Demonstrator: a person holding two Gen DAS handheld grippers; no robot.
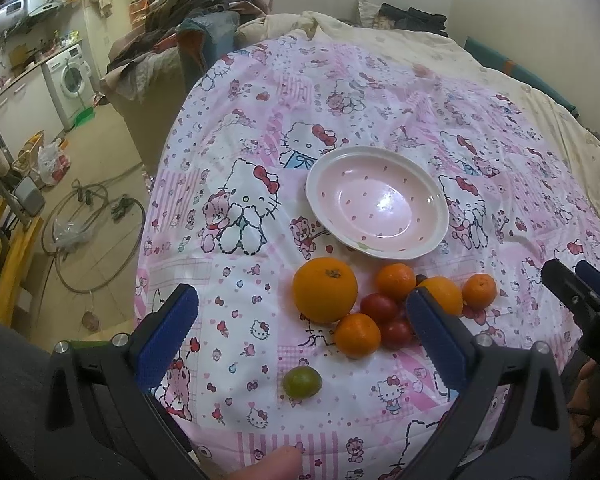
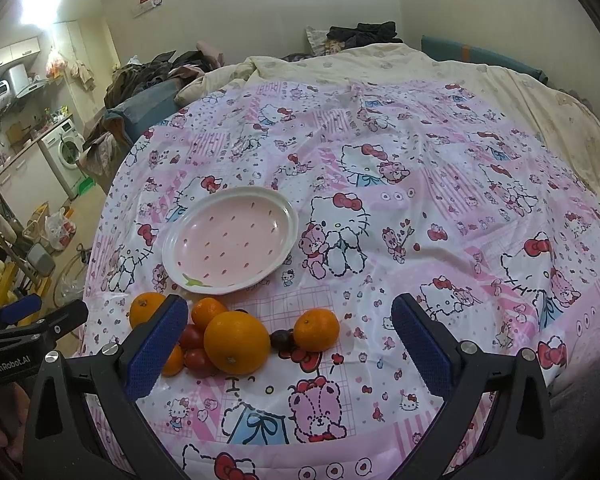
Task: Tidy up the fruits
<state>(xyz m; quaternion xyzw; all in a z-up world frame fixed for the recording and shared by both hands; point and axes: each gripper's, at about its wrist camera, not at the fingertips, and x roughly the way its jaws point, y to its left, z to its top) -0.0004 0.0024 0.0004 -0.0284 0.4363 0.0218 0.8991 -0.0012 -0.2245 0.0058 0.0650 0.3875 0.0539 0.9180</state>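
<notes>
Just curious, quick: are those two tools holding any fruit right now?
Left tool: open, holding nothing.
Right tool: open, holding nothing.

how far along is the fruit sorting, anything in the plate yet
Nothing looks done: the pink plate holds no fruit. Nothing is in hand either; the left gripper and right gripper are both open and hold nothing. All of it is left: the oranges and red fruits clustered on the sheet in front of the plate, and the green fruit lying apart.
</notes>
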